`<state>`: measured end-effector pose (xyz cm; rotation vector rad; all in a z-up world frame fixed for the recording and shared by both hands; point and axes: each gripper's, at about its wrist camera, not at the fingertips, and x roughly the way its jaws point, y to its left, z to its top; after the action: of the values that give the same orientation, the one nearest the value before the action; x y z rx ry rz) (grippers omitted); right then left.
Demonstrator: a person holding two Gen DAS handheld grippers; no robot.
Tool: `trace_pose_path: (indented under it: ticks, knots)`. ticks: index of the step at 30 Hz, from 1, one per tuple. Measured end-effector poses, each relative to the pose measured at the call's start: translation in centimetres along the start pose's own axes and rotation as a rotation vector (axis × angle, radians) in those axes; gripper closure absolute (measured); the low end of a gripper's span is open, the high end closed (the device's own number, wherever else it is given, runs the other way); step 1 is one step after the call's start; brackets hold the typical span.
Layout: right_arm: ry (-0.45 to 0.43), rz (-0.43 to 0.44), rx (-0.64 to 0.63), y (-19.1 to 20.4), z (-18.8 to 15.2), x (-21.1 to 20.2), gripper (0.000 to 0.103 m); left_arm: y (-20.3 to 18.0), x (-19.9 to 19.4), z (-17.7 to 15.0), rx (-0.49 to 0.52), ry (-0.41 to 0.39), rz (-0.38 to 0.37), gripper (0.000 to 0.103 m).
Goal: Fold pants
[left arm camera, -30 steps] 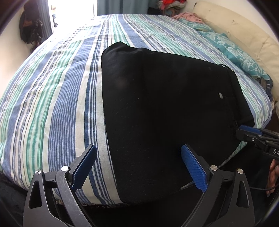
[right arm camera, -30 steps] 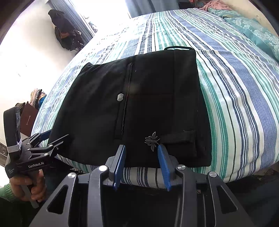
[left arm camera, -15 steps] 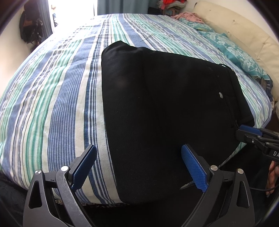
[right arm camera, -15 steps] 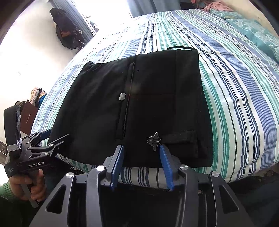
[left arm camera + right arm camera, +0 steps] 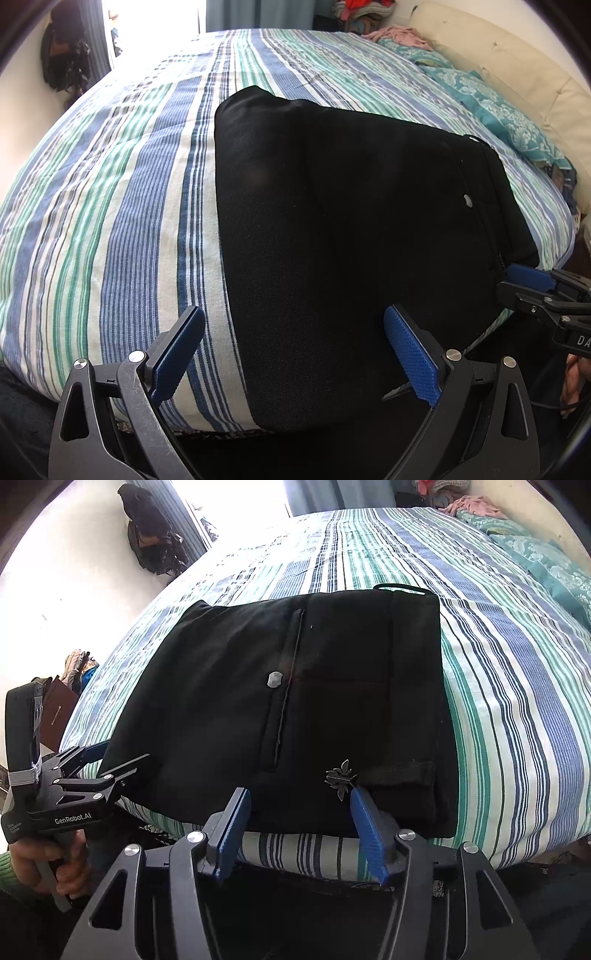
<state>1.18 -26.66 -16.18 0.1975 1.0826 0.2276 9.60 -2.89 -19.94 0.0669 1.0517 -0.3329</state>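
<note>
Both my grippers, left (image 5: 293,354) and right (image 5: 297,829), fingers released, the right's just widening, flank soft, floppy black pants (image 5: 295,701); I'd pinch the near hem.

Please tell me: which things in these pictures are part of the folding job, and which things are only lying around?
Part of the job:
- black pants, folded on the striped bed cover
- left gripper, open
- right gripper, jaws just opening, clear of the cloth

Lying around:
- teal pillow
- pink cloth
- dark bag by the wall

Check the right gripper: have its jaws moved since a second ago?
Yes. The right gripper has just been opening; its fingers now stand wider against the pants hem, beside the metal charm, gripping nothing.
</note>
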Motion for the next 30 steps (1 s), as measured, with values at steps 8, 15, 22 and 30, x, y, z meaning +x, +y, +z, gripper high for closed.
trace_pose_path:
  ticks: [8, 15, 22, 30]
  knots:
    - [-0.001, 0.004, 0.0, -0.1, 0.0, 0.0, 0.045, 0.1, 0.0, 0.1, -0.005, 0.001, -0.004, 0.005]
    - [-0.235, 0.222, 0.169, -3.8, 1.2, -7.0, 0.035, 4.0, -3.7, 2.2, -0.079, -0.06, -0.096, 0.005]
    - [-0.161, 0.302, 0.4, -14.9, 4.5, -6.3, 0.026, 12.0, 0.0, 4.4, -0.337, 0.089, -0.293, 0.005]
    - [0.092, 0.355, 0.347, -14.8, 5.8, 1.7, 0.026, 9.9, 2.6, 5.2, -0.315, 0.177, -0.413, 0.005]
